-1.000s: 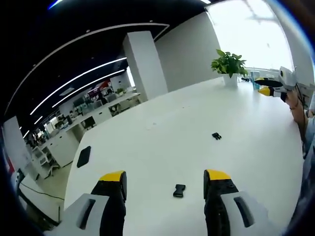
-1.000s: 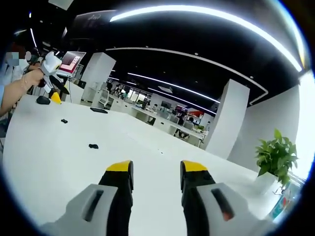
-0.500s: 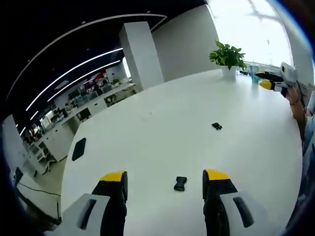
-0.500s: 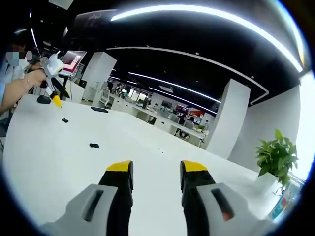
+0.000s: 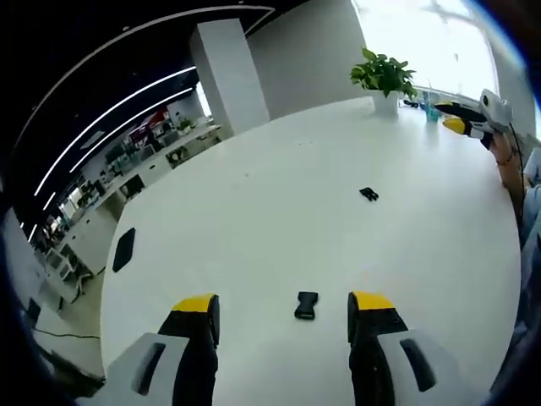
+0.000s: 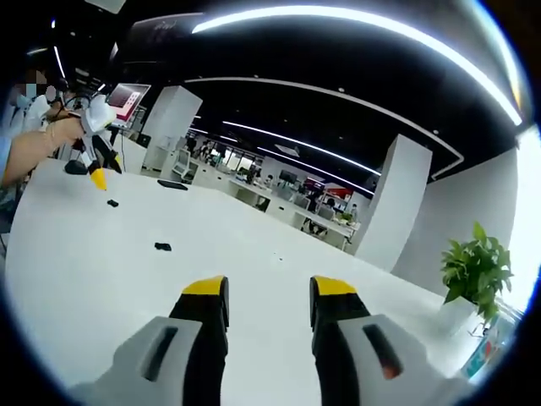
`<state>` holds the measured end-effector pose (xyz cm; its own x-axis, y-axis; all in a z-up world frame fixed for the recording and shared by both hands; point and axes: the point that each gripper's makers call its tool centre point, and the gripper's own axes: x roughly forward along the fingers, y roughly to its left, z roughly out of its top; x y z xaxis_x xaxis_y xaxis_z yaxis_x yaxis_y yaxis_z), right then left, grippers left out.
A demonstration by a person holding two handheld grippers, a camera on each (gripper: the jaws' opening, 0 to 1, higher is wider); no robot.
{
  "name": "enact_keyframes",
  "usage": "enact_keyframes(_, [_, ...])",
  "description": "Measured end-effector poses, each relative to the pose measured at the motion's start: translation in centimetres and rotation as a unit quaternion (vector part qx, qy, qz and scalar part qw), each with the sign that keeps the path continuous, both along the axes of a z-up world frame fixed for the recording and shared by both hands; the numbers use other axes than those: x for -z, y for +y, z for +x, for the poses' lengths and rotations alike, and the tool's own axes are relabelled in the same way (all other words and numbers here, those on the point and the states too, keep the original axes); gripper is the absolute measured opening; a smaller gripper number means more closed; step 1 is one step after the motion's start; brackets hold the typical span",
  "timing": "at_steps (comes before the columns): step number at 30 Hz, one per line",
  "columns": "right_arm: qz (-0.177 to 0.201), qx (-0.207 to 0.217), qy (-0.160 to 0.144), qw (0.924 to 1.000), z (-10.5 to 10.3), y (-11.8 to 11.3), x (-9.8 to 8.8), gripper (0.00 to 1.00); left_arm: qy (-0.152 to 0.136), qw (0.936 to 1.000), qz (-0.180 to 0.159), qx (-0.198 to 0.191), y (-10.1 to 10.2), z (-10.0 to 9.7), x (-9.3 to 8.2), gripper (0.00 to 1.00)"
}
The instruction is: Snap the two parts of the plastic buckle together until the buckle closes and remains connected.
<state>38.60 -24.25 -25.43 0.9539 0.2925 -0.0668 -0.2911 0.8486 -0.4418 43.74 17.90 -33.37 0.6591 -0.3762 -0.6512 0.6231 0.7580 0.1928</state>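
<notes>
two buckle halves lie well apart on the white table (image 5: 254,211), nothing joined yet. the near buckle part (image 5: 306,305) sits between the wide, empty left gripper (image 5: 283,306) jaws; the far buckle part (image 5: 368,194) lies ahead. the right gripper (image 6: 258,292), also wide and empty, must fetch it.

readable text: none | pink-lit screen (image 6: 124,102) in the right gripper view: content too small and blurred to read | red signage far back in the office: illegible in both views | buckle parts, grippers and table: bore no legible marks or labels
</notes>
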Motion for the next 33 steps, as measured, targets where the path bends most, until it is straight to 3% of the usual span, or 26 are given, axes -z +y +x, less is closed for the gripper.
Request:
enact_keyframes(18, [-0.002, -0.003, 0.001, 1.0000, -0.1, 0.1, 0.0, 0.39, 0.032, 0.9988, 0.029, 0.023, -0.6, 0.1, 1.2, 0.59])
enact_keyframes(33, [-0.003, -0.003, 0.001, 1.0000, -0.1, 0.1, 0.0, 0.39, 0.056, 0.9967, 0.047, 0.035, -0.6, 0.4, 2.2, 0.51])
